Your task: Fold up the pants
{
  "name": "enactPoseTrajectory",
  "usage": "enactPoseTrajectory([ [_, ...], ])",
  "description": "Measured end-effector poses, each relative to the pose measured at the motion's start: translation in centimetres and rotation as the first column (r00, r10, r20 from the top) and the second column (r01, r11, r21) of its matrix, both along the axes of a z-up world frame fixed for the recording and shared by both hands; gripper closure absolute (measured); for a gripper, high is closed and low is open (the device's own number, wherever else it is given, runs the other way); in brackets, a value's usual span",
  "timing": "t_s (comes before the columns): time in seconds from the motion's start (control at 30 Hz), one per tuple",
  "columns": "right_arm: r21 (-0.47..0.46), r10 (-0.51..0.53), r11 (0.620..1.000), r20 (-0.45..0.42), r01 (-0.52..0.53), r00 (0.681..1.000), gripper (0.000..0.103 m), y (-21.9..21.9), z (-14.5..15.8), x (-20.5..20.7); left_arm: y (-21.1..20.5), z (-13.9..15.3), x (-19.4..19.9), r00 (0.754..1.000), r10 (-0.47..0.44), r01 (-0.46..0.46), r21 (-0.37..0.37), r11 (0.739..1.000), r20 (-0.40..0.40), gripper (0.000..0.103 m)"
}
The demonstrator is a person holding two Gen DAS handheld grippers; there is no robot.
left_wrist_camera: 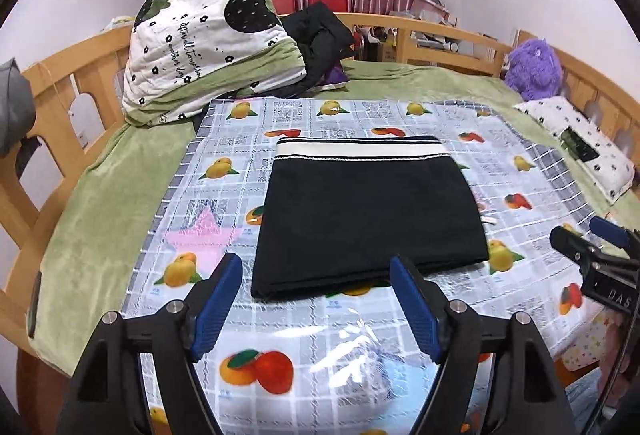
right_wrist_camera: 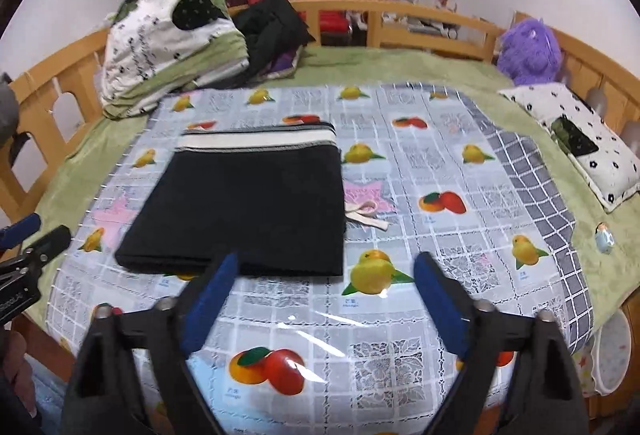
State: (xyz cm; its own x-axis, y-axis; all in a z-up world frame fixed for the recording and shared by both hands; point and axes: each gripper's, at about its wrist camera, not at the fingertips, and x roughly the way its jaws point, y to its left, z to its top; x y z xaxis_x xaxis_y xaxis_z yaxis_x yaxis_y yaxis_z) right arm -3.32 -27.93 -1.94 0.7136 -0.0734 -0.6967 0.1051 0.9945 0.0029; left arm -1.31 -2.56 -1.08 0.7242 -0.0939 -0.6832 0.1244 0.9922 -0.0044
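The black pants (left_wrist_camera: 370, 211) lie folded into a flat rectangle on the fruit-print plastic sheet (left_wrist_camera: 328, 359), white waistband at the far edge. They also show in the right wrist view (right_wrist_camera: 248, 203), with a cream drawstring (right_wrist_camera: 366, 215) sticking out at their right side. My left gripper (left_wrist_camera: 316, 267) is open and empty, just short of the pants' near edge. My right gripper (right_wrist_camera: 326, 263) is open and empty, near the pants' front right corner. The right gripper also shows at the right edge of the left wrist view (left_wrist_camera: 588, 235).
The sheet covers a green bed (left_wrist_camera: 100, 195) with a wooden rail (left_wrist_camera: 60, 75). A folded quilt (left_wrist_camera: 200, 47) and dark clothes (left_wrist_camera: 320, 35) lie at the back left. A purple plush toy (left_wrist_camera: 532, 63) and a pillow (left_wrist_camera: 580, 143) lie at the right.
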Motion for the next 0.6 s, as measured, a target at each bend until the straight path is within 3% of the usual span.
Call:
enactPoseTrajectory([
  [0.13, -0.034, -0.015, 0.999, 0.021, 0.016, 1.0, 0.005, 0.8, 1.4, -1.5, 0.4, 0.4, -1.2, 0.999, 0.034, -0.035, 0.006, 0.999, 0.038, 0.017],
  [0.6, -0.026, -0.037, 0.999, 0.016, 0.037, 0.999, 0.005, 1.0, 2.8, -2.6, 1.2, 1.6, -2.5, 0.997, 0.051, -0.049, -0.036, 0.998, 0.051, 0.016],
])
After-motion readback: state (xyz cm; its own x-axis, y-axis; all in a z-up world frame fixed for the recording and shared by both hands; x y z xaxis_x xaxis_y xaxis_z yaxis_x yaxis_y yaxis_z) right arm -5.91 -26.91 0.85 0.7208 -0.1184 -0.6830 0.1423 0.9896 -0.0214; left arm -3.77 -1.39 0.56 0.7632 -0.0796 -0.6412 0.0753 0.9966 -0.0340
